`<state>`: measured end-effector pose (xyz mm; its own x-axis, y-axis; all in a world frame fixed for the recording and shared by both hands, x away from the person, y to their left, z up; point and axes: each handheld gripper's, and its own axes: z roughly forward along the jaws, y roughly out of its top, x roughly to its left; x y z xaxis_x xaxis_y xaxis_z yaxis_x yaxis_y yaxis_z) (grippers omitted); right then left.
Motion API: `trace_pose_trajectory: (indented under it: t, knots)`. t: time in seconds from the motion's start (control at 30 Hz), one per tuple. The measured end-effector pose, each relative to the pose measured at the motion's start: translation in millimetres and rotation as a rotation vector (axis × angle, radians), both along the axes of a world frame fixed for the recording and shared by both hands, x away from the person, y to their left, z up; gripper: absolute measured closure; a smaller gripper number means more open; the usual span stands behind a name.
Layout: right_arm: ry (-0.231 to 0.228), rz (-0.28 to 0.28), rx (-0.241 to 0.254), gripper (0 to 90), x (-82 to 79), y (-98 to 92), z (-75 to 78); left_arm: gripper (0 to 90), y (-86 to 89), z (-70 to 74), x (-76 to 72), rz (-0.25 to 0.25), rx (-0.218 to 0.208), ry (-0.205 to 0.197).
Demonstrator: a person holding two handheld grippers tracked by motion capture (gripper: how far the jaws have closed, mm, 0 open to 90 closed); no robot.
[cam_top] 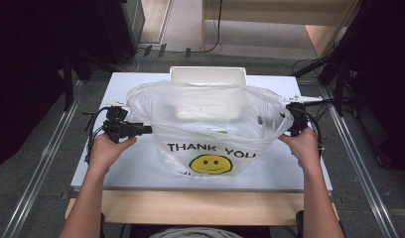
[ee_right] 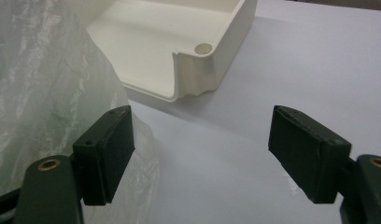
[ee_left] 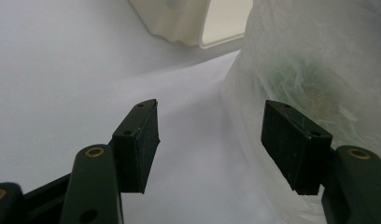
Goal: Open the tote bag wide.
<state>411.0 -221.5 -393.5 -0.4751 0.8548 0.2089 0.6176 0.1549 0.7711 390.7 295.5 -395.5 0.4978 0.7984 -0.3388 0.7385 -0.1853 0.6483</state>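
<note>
Right gripper (ee_right: pixel 200 156): jaws rise from the bottom corners, set wide apart, bare white table (ee_right: pixel 296 70) between them. Clear plastic bag (ee_right: pixel 44 88) fills left of frame, its film beside the left jaw. Cream tray (ee_right: pixel 179 46) at upper centre, corner toward the camera.

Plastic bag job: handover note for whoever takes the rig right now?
Left gripper: open, at the plastic bag's left side, nothing between the jaws.
Right gripper: open, at the bag's right side, holding nothing.
Bag stands open on the white table, smiley print facing the person; something green shows faintly inside.
Cream tray sits behind the bag, empty where it shows.
Left: neither gripper grips the bag yet.
</note>
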Motion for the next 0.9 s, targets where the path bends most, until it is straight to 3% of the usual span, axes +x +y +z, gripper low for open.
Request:
trace_pose_trajectory:
  t: [0.2,0.43,0.57,0.9]
  knots:
    - [0.006,0.003,0.006,27.5,-1.6,1.3,1.7,36.8,-3.3,-1.9,0.4,-0.019,0.000,0.009]
    - [-0.002,-0.001,0.003,28.1,-1.7,1.4,2.0,36.5,-3.6,-2.3,-0.5,-0.060,-0.013,-0.016]
    - [-0.002,-0.010,-0.009,27.6,-1.6,0.9,1.5,36.5,-4.6,-2.3,-0.7,-0.060,0.013,-0.017]
    - [-0.018,-0.028,-0.004,27.0,-6.3,-1.2,7.5,36.6,-6.0,-2.6,3.5,-0.059,0.013,-0.012]
